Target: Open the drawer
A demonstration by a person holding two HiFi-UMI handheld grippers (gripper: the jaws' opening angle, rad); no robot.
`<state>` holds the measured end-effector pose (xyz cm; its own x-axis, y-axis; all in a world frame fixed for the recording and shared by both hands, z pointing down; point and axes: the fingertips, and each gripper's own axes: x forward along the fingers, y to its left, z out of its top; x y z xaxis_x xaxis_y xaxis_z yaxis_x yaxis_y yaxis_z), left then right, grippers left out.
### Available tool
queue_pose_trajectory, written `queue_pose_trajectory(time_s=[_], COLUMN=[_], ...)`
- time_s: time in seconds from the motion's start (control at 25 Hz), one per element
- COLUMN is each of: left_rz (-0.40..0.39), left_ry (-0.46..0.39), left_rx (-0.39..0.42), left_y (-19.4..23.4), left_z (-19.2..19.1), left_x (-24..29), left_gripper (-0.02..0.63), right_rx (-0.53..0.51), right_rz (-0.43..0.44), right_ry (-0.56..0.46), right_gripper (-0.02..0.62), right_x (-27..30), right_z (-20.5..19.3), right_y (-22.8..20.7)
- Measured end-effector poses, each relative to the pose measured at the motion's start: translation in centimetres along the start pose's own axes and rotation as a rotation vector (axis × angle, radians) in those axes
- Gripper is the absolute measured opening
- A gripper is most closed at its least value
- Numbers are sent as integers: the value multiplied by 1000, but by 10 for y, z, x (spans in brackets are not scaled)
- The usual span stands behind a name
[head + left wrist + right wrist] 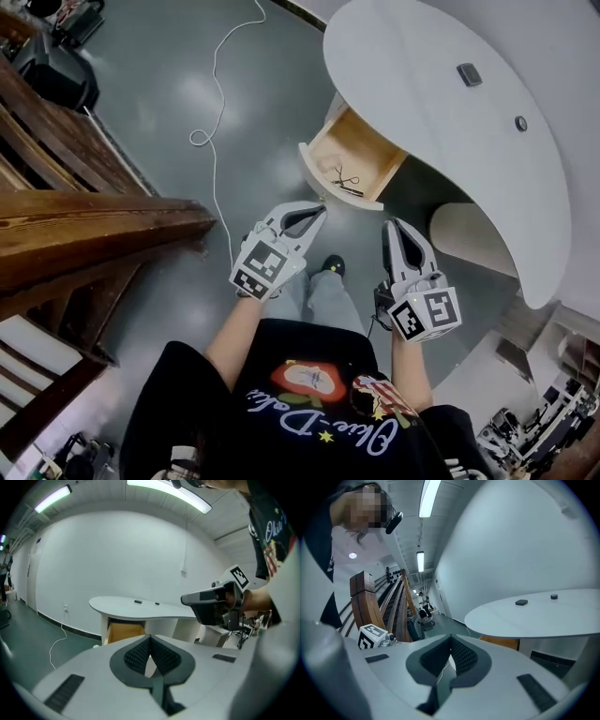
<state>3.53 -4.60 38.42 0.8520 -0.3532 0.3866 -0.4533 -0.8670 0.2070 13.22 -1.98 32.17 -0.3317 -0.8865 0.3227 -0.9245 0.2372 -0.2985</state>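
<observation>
Drawer (352, 155), upper centre, already out; left gripper (320, 209) and right gripper (394, 226) pinched together, empty; retreat without nudging it.

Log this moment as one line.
drawer: open, small dark item inside | left gripper: shut, empty, clear of drawer | right gripper: shut, empty

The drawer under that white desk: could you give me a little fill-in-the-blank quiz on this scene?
The drawer under the white desk stands ____.
The left hand-held gripper and right hand-held gripper both hold ____.
A thin white ____ lies on the grey floor.
Missing: open; nothing; cable.
</observation>
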Motion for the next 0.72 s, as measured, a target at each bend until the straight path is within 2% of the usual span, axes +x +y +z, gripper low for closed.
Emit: queue_pose_trajectory(time_s=[0.12, 0.28, 0.6, 0.72], left_rz=[28, 21, 6, -1], left_ry=[-26, -57, -42, -64], left_rx=[31, 55, 148, 169], left_y=[-9, -24, -55, -65], left_z=[27, 57, 109, 128], left_x=[-12, -21, -33, -33], left_gripper=[3, 5, 5, 5], right_rx=[4, 0, -4, -20], right_rz=[12, 44, 116, 129], right_ry=[-26, -64, -124, -143], right_gripper=[0, 0, 0, 0], right_x=[-12, -28, -49, -54], right_z=[14, 34, 68, 80], right_y=[2, 9, 25, 27])
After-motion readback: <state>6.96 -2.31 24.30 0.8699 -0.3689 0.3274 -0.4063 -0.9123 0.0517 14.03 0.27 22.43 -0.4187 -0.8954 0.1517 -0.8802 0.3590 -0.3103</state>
